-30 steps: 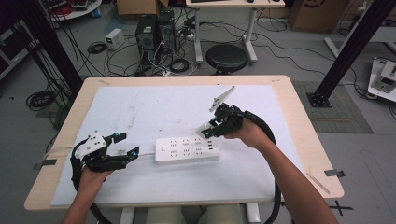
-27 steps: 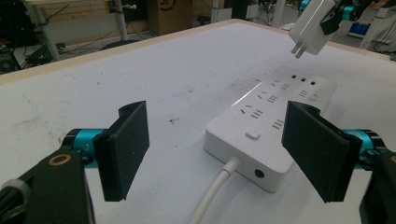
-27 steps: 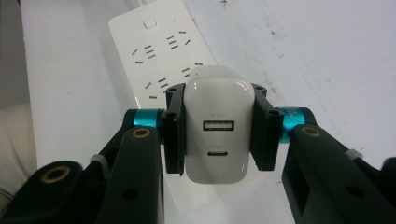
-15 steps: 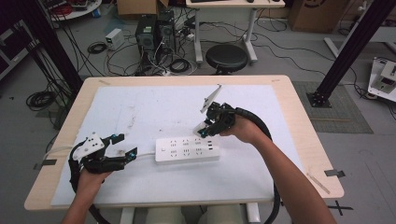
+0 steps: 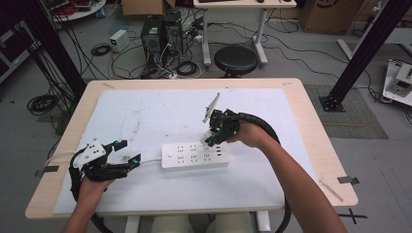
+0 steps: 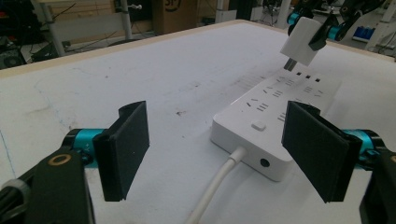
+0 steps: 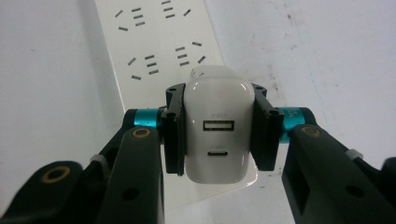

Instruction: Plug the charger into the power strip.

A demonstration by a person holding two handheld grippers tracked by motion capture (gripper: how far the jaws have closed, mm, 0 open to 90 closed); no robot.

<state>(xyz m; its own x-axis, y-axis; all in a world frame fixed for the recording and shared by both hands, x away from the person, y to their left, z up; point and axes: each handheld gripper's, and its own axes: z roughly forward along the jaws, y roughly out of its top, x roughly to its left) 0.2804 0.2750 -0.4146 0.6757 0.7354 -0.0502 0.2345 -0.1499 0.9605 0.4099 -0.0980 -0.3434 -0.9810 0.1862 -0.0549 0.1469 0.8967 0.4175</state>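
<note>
White and glossy, the USB charger [image 7: 219, 128] sits clenched between the right gripper [image 7: 218, 127]'s pads, its two ports facing the camera and its prongs pointing down at the power strip [image 5: 195, 155] — held just above the strip's far end, not yet touching. That strip lies flat on the white table mat [image 5: 145, 111], cord trailing toward the left gripper [image 6: 224, 149], whose jaws stand apart on either side of the strip's switch end without pressing it. The step in hand looks like plugging the charger in. Next, the prongs likely need lining up with one socket's slots, then a straight push down — probably with the left gripper steadying the strip.
</note>
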